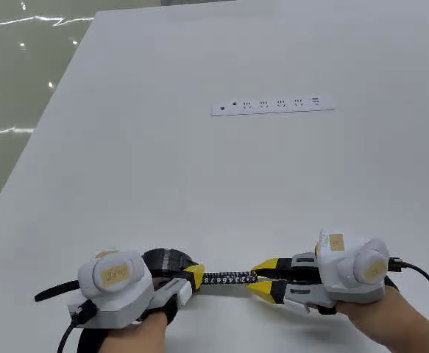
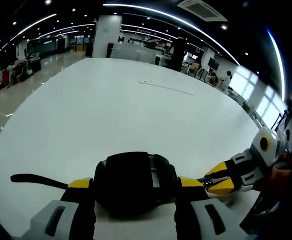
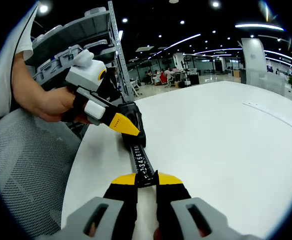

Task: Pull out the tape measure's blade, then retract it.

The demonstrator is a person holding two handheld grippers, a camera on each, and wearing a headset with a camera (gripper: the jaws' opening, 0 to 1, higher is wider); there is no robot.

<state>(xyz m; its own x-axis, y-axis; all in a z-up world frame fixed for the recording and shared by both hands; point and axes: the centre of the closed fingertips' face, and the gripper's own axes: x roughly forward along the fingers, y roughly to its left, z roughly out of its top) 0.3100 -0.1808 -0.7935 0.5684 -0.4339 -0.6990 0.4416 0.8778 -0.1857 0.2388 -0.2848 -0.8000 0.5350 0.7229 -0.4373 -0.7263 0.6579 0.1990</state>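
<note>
A black tape measure (image 1: 168, 263) lies at the near edge of the white table, and my left gripper (image 1: 188, 278) is shut on its case (image 2: 134, 181), yellow fingertips (image 2: 80, 183) pressing both sides. A short stretch of black blade (image 1: 229, 279) with white numbers runs rightwards out of the case. My right gripper (image 1: 263, 276) is shut on the blade's end (image 3: 143, 172); in the right gripper view the blade leads back to the case (image 3: 134, 125) and the left gripper (image 3: 113, 120). A black strap (image 2: 38, 180) trails left from the case.
A white power strip (image 1: 273, 105) lies flat in the middle of the table, well beyond the grippers. The table's left edge (image 1: 45, 125) drops to a glossy floor. A cable (image 1: 424, 278) trails from the right gripper. Shelving (image 3: 80, 35) stands behind the person.
</note>
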